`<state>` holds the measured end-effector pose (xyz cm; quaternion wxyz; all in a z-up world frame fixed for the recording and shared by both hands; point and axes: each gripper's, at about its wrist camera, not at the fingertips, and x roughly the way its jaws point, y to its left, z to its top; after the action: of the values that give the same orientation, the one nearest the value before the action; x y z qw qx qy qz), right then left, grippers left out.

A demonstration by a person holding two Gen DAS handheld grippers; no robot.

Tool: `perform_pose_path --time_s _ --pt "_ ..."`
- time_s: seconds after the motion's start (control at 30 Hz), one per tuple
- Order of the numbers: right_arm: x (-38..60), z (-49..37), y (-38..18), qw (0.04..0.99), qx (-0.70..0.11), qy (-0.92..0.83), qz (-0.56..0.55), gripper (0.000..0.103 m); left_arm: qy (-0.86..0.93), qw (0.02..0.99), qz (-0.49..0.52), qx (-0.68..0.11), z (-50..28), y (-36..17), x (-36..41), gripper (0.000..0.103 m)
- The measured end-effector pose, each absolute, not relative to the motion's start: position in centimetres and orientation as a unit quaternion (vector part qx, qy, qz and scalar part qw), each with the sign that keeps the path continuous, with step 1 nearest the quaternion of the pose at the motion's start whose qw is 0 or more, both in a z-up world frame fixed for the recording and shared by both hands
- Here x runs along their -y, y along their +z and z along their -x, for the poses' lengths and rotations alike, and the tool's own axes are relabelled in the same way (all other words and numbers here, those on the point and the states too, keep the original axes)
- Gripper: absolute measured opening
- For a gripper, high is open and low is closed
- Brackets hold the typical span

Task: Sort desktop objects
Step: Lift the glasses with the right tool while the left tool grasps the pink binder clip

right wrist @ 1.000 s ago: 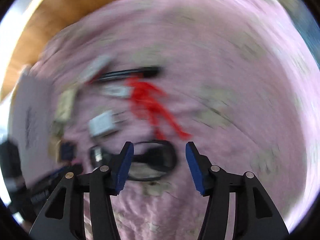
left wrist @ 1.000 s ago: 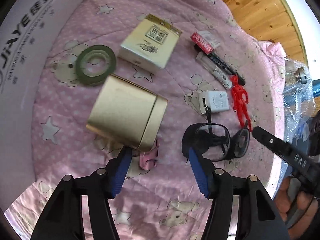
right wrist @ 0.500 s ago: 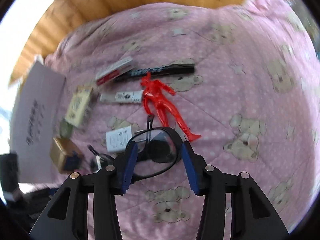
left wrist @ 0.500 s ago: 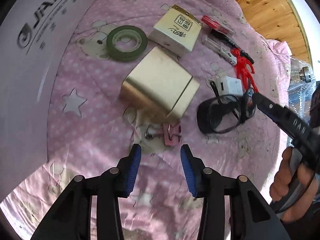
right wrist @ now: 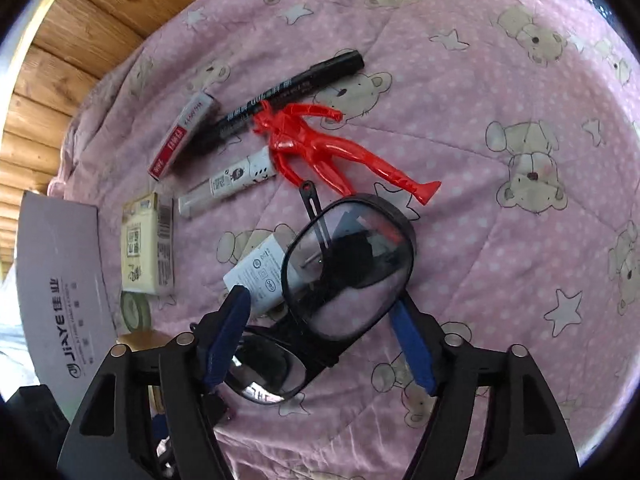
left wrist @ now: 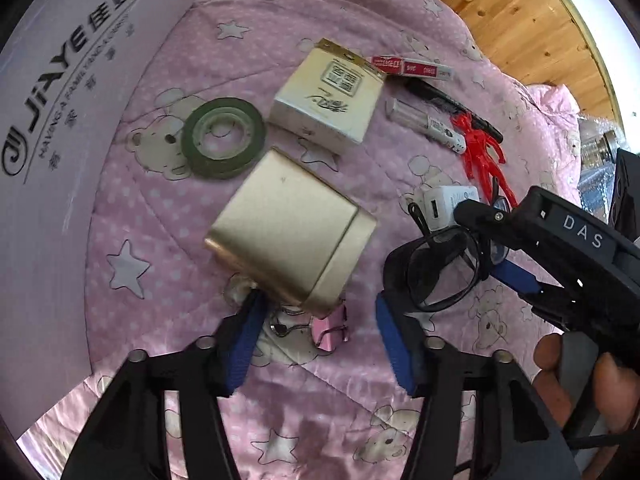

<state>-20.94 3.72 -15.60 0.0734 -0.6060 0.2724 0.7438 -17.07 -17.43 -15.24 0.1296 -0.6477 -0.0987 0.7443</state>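
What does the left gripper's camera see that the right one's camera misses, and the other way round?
Only the left wrist view shows the pink binder clip, the gold tin's whole top and the hand holding the right gripper. Only the right wrist view shows the red figure whole. Both share the glasses, white charger, marker and green tape roll.

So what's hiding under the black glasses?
Under the black glasses you can see part of a white charger through the lens, plus the pink blanket. The rest of the charger is hidden by the frame and the dark reflection.
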Motion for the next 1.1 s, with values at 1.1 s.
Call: perform_pose_path --time_s 1.1 --pt "-7.1 15.2 -12.7 0.014 -0.295 0.754 0.586 0.030 0.754 0.152 0.629 0.117 16.2 -12.8 17.7 0.011"
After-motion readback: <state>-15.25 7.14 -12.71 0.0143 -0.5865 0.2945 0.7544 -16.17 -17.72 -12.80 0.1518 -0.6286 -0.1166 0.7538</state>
